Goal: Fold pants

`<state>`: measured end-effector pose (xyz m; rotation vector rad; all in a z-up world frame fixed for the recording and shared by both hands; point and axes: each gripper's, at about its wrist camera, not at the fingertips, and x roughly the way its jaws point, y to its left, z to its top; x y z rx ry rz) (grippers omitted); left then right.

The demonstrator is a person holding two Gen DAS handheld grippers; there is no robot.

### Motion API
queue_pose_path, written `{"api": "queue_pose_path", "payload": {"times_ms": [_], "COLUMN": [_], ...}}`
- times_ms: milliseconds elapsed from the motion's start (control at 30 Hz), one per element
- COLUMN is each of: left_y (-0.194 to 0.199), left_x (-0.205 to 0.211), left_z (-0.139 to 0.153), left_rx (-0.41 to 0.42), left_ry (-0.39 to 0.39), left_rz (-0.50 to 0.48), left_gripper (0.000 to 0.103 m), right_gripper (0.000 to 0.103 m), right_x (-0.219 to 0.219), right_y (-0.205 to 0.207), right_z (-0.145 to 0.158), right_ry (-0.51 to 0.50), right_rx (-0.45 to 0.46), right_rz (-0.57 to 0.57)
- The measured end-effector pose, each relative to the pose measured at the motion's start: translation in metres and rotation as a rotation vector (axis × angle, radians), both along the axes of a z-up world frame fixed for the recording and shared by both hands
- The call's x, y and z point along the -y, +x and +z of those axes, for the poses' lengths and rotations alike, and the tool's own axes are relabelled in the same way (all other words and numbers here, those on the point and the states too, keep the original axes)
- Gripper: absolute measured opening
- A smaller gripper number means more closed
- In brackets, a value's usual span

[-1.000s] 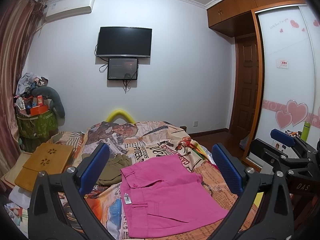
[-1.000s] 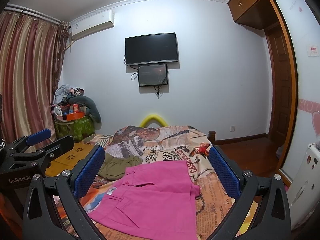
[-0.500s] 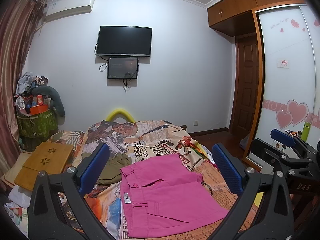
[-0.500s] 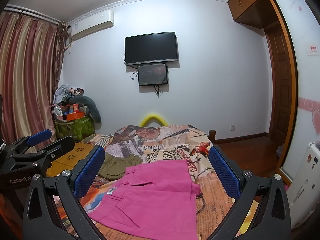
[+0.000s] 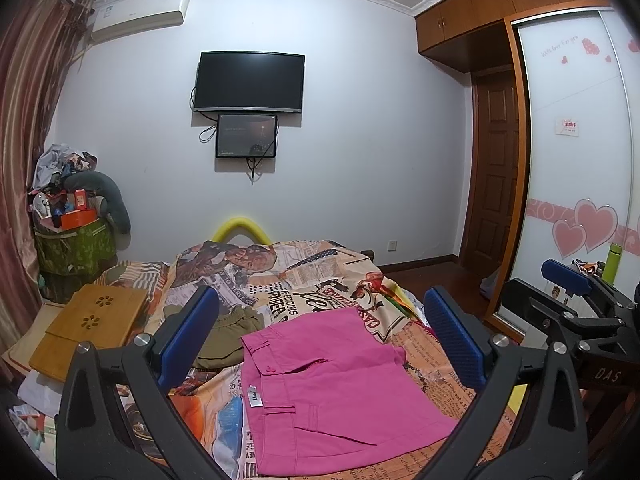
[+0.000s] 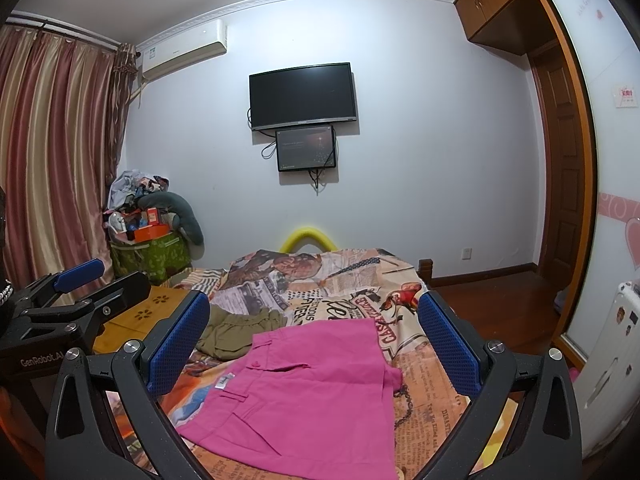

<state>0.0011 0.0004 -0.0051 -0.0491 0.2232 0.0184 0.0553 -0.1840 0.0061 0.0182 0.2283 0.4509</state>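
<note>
Pink pants (image 5: 336, 384) lie folded flat on the bed with the newspaper-print cover (image 5: 280, 272); they also show in the right wrist view (image 6: 304, 392). My left gripper (image 5: 320, 336) is open and empty, held above the pants. My right gripper (image 6: 316, 340) is open and empty, also above them. The right gripper shows at the right edge of the left wrist view (image 5: 576, 312). The left gripper shows at the left edge of the right wrist view (image 6: 72, 300).
An olive garment (image 5: 228, 328) lies crumpled beside the pants at the left. A wooden lap tray (image 5: 88, 328) sits at the bed's left. A cluttered green bin (image 5: 72, 248) stands in the corner. A sliding wardrobe (image 5: 576, 160) and door are at the right.
</note>
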Motion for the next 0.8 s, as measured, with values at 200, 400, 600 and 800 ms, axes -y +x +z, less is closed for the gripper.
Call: {"api": "queue_pose_path", "payload": {"times_ms": [200, 400, 600, 800], "left_y": [0.005, 0.012, 0.027, 0.051], "left_x": [0.0, -0.004, -0.005, -0.008], "left_z": [-0.002, -0.005, -0.01, -0.023], "left_rx": [-0.01, -0.03, -0.066, -0.121], "left_ry": [0.003, 0.0, -0.005, -0.005], "left_rz": [0.001, 0.006, 0.012, 0.02], "left_gripper": [0.103, 0.103, 0.103, 0.103], "right_gripper": [0.103, 0.103, 0.103, 0.103], "right_x": [-0.001, -0.002, -0.002, 0.002], "right_y": [0.002, 0.005, 0.014, 0.03], "right_z": [-0.002, -0.004, -0.009, -0.019], "right_ry": [0.005, 0.004, 0.003, -0.004], "right_rx": [-0.014, -0.03, -0.058, -0.102], "right_rz": [0.0, 0.0, -0.007, -0.022]}}
